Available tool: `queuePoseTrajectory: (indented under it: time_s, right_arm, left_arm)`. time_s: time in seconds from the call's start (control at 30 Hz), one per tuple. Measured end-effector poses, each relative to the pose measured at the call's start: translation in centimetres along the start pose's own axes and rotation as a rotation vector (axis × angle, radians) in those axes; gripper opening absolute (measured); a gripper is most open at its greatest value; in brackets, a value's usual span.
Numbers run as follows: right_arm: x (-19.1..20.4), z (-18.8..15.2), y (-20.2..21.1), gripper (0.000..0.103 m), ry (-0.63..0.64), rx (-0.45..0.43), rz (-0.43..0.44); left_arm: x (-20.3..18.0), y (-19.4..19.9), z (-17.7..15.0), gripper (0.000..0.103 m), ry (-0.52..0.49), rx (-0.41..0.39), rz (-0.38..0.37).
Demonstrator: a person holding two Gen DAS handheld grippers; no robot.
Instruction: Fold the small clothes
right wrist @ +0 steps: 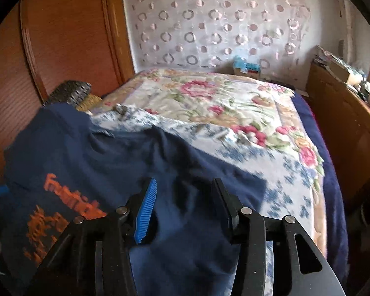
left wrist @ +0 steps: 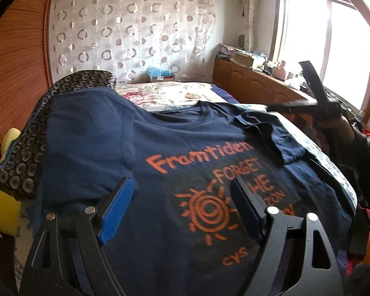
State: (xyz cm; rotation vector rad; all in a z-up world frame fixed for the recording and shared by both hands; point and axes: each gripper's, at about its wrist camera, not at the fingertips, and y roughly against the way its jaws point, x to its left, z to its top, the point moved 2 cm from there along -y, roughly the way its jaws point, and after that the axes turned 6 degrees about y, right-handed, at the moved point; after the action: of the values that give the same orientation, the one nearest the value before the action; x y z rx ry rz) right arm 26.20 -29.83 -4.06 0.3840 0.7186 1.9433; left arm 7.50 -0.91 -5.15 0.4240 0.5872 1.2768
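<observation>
Folding at an early stage: the navy T-shirt [left wrist: 140,133] lies print-up across the bed [right wrist: 209,93], spread over the blue-flowered sheet [right wrist: 278,172]. One sleeve [left wrist: 281,138], on the side of the right claw, is already turned inward onto the chest, its cuff resting just above the orange lettering. The opposite sleeve, ahead and to the left of the left claw [left wrist: 182,209], is not yet folded and drapes toward the patterned pillow [left wrist: 27,148]. The body and hem appear unfolded, so most of the work seems to remain: the second sleeve, then the lengthwise and crosswise folds.

The left claw hangs low over the lower chest of the shirt, angled downward, its jaws spread wide with the sun print showing between them; the blue pad [left wrist: 116,212] touches no cloth, and nothing is held.

The right claw [right wrist: 185,207] points down at the shirt's near shoulder region, with the flowered sheet just to its right. Its jaws stand partly apart with plain navy fabric visible below the gap; the right wrist view is blurred, but no fold of cloth appears pinched between the pads. In the left wrist view, the right claw shows raised at the far right edge, clear of the folded sleeve.
</observation>
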Motion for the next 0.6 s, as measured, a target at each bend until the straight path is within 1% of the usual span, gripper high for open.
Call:
queuePoseTrajectory:
  time_s: [0.07, 0.17, 0.3, 0.33, 0.4, 0.5, 0.6]
  right_arm:
    - [-0.4, -1.1, -0.7, 0.048, -0.001, 0.031, -0.032]
    - [-0.9, -2.7, -1.9, 0.048, -0.013, 0.068, -0.055]
    - [-0.9, -4.0, -3.2, 0.048, -0.015, 0.108, -0.066]
    - [-0.8, -3.8, -3.6, 0.048, -0.012, 0.115, -0.070]
    - [-0.6, -3.9, -3.8, 0.048, -0.004, 0.106, -0.081]
    - [-0.2, -3.8, -3.9, 0.049, -0.004, 0.099, -0.092]
    - [-0.1, -4.2, -4.1, 0.050, -0.006, 0.099, -0.095]
  left_arm:
    - [1.1, 0.1, 0.5, 0.082, 0.005, -0.005, 0.022]
    - [2.5, 0.2, 1.3, 0.082, 0.006, -0.009, 0.057]
    - [4.7, 0.5, 2.8, 0.082, 0.017, -0.022, 0.085]
    - [5.2, 0.6, 3.1, 0.082, 0.021, -0.026, 0.098]
    - [6.1, 0.7, 3.8, 0.082, 0.025, -0.030, 0.121]
    - [7.3, 1.0, 4.6, 0.082, 0.039, -0.038, 0.124]
    - [8.3, 1.1, 5.5, 0.082, 0.026, -0.042, 0.149]
